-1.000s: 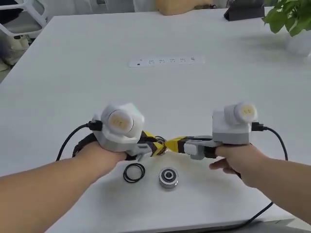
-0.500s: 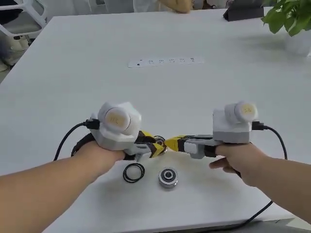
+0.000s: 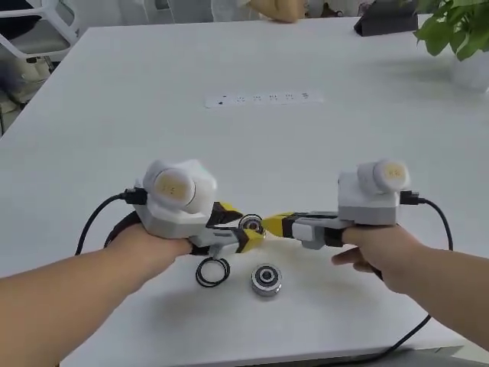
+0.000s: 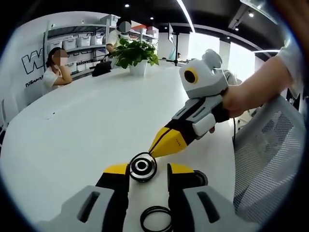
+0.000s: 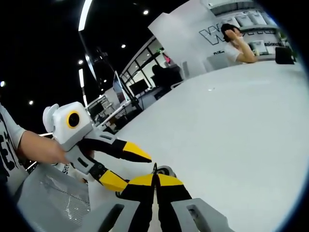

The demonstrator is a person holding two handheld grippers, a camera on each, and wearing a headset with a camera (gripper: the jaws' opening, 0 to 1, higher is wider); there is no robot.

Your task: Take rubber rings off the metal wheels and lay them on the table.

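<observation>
My left gripper (image 3: 248, 230) is shut on a small metal wheel (image 3: 250, 224), held just above the white table; the left gripper view shows the wheel (image 4: 142, 166) with its black rubber ring between the yellow jaws. From the right, my right gripper (image 3: 268, 226) meets the wheel's rim, jaws shut on the ring's edge (image 5: 154, 168), tip (image 4: 155, 149) touching the wheel. On the table below lie loose black rubber rings (image 3: 212, 271) and a bare metal wheel (image 3: 265, 279).
A white power strip (image 3: 258, 98) lies mid-table. A potted plant (image 3: 457, 30) stands at the far right corner, a dark object (image 3: 386, 17) beside it. Gripper cables trail off the near edge. A white chair (image 3: 30, 34) stands beyond the left edge.
The left gripper has turned and risen slightly, so the wheel's face shows more. The right gripper stays at the wheel's rim. Rings and bare wheel have not moved.
</observation>
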